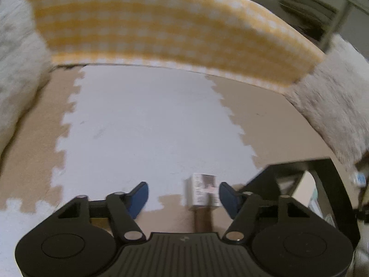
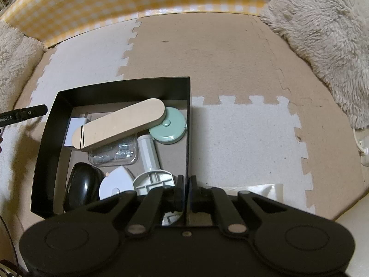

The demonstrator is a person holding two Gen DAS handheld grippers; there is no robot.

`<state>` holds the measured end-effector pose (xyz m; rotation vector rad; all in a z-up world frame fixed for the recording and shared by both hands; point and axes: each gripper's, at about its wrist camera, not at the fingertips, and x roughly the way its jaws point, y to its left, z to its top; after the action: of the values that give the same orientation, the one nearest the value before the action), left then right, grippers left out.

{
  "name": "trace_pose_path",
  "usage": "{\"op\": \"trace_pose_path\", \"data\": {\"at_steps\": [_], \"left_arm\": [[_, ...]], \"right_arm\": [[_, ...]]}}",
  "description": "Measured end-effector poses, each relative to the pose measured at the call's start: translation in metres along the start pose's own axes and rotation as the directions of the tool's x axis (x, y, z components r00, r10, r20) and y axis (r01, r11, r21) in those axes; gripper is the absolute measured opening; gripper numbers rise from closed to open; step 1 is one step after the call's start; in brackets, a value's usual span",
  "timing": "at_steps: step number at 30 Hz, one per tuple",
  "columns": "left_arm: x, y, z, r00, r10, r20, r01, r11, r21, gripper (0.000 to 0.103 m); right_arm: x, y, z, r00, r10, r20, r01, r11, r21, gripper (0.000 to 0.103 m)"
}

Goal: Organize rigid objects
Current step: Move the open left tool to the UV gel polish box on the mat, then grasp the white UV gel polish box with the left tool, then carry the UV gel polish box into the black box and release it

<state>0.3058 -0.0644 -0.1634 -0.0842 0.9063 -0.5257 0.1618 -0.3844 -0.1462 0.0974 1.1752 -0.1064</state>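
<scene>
In the left wrist view my left gripper (image 1: 183, 192) is open above the foam mat. A small white printed box (image 1: 203, 190) stands on the mat between the blue fingertips, close to the right one. In the right wrist view my right gripper (image 2: 187, 182) is shut on the right wall of a black box (image 2: 188, 120). The box holds a beige oval case (image 2: 120, 124), a mint round tape measure (image 2: 168, 125), a black mouse (image 2: 80, 184), a white cylinder part (image 2: 148, 152), a clear bag of screws (image 2: 115, 153) and a white charger (image 2: 73, 129).
Tan and white puzzle foam tiles (image 2: 242, 64) cover the floor. A yellow checked wall (image 1: 161, 23) bounds the far side, with fluffy cream cushions (image 2: 322, 34) at the sides. The black box's corner shows in the left wrist view (image 1: 299, 173). A white cable (image 2: 362, 145) lies far right.
</scene>
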Motion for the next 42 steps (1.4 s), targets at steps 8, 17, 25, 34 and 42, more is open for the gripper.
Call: {"op": "trace_pose_path", "data": {"at_steps": [8,17,25,34,42], "left_arm": [[0.024,-0.029,-0.013,1.000,0.030,0.007,-0.030,0.992,0.120,0.045],[0.028,-0.036,-0.013,0.997,0.081,0.006,-0.081,0.987,0.141,0.035],[0.000,-0.036,-0.010,0.997,0.077,0.014,-0.078,0.989,0.125,0.034],[-0.050,-0.070,-0.001,0.996,-0.058,0.070,0.048,0.990,0.131,0.034],[-0.061,-0.132,-0.016,0.968,-0.252,-0.003,0.246,0.946,0.211,0.034]], "right_arm": [[0.000,0.000,0.000,1.000,-0.002,-0.001,0.002,1.000,-0.003,0.004],[0.000,0.001,0.000,1.000,-0.004,-0.001,0.004,1.000,-0.008,0.004],[0.001,0.001,0.000,1.000,-0.002,0.000,0.002,1.000,-0.007,0.004],[0.000,0.000,0.000,1.000,0.000,-0.001,0.000,1.000,-0.006,0.004],[0.001,0.000,0.001,1.000,0.001,-0.002,-0.001,1.000,-0.004,0.004]]}}
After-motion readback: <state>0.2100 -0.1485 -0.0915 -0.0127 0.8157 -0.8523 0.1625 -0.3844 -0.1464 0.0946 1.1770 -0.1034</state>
